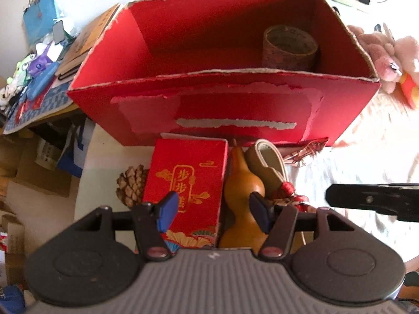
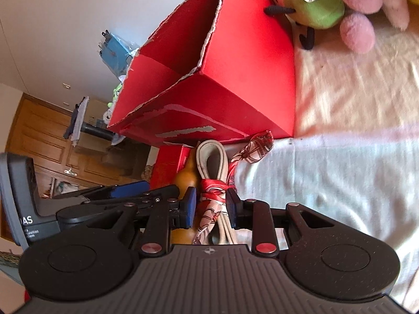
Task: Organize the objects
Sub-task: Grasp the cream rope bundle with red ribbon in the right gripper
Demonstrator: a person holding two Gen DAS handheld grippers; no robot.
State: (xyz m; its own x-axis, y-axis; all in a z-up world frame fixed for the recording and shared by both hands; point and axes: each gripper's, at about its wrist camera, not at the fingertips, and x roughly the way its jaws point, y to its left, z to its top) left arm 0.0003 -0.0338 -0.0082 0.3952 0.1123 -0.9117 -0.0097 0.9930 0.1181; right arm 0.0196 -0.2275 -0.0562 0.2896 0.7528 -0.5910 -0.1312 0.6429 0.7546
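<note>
Left gripper (image 1: 213, 210) fingers stand well apart, pointing steeply down over a small red box (image 1: 187, 180) and a brown gourd (image 1: 242, 196); blue pads (image 1: 167, 210) touch neither that I can see, nothing held; right gripper (image 2: 209, 206) fingers stand much closer together, straddling a red ribbon knot (image 2: 213, 189) tied round a beige belt loop (image 2: 209, 157); whether the pads press on the ribbon I cannot tell; big red cardboard box (image 1: 222, 110) sits open-topped on the bed, torn along its rim, its front wall scarred with peeled tape marks; inside, a tape roll (image 1: 289, 48) stands in the far right corner; small red box with gold print lies flat just in front of the big box's front wall; gourd touches the small box's right side, stem toward the big box; belt loop lies just right of the gourd; pine cone (image 1: 132, 185) sits at the small box's left side, near the left edge of the bed; printed red ribbon tail (image 2: 255, 145) reaches the big box's front right corner; pink plush toy (image 1: 387, 55) and green plush toy (image 2: 311, 2) lie by the big box's right wall; pale blanket (image 2: 340, 178) covers the bed at right; cluttered desk (image 1: 39, 99) beyond the bed's left edge.
</note>
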